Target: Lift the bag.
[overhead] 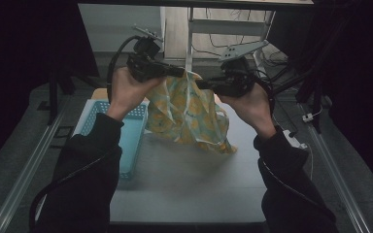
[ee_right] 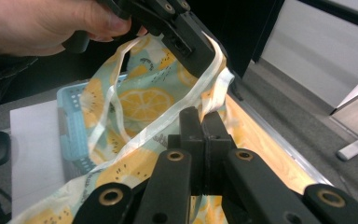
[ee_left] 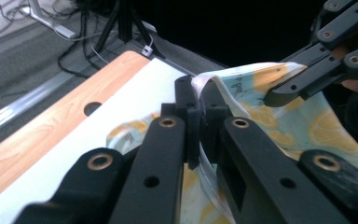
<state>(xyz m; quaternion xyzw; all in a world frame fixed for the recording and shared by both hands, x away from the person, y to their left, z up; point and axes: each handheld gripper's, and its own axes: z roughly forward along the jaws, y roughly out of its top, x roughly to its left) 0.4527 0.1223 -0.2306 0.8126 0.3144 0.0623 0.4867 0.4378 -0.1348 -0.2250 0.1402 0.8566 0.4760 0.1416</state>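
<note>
White surface [overhead: 189,184] below, carrying a blue basket [overhead: 128,141] at its left side; lemon-print cloth [overhead: 189,114] hanging above the surface, just right of the basket, lower end touching the surface; left gripper [overhead: 177,72] clenched on the cloth's upper edge, right gripper [overhead: 203,83] likewise clenched on that edge, jaws facing each other close together
</note>
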